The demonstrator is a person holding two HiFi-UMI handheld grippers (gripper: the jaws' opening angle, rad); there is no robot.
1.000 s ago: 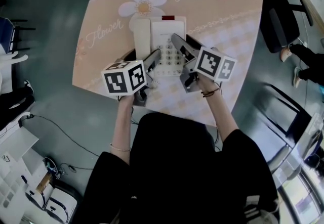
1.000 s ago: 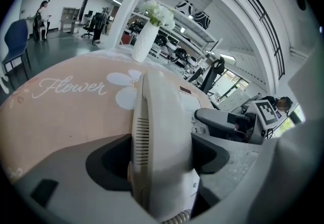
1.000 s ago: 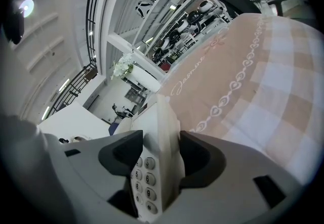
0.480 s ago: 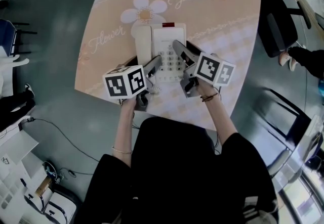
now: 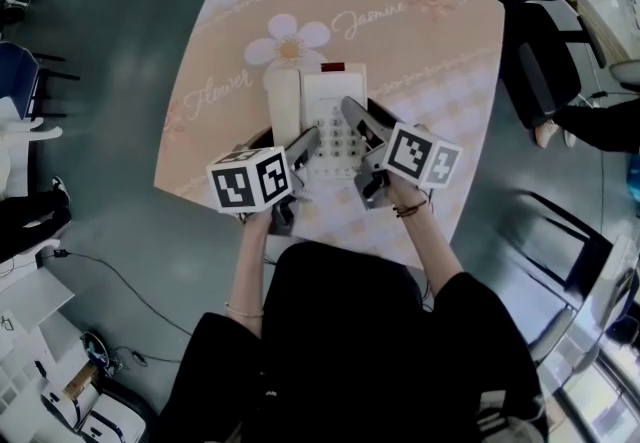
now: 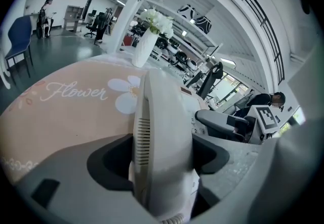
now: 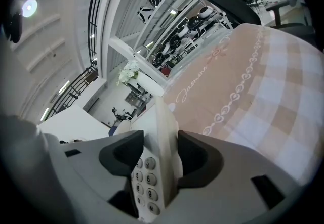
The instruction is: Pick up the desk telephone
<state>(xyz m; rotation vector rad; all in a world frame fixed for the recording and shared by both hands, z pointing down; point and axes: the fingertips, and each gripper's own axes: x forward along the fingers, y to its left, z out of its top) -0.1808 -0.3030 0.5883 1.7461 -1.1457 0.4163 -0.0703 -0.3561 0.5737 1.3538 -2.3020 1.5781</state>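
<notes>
Desk telephone (image 5: 335,96) at centre of flowered table (image 5: 215,71), both tools on it; left gripper (image 5: 303,141) pinches handset (image 5: 283,101) side, right gripper (image 5: 352,117) clamps keypad edge; best lifted level, both sides together, so handset doesn't slip off.

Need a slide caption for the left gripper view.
Left gripper shut on the desk telephone's handset, flower-print tablecloth behind.
</notes>
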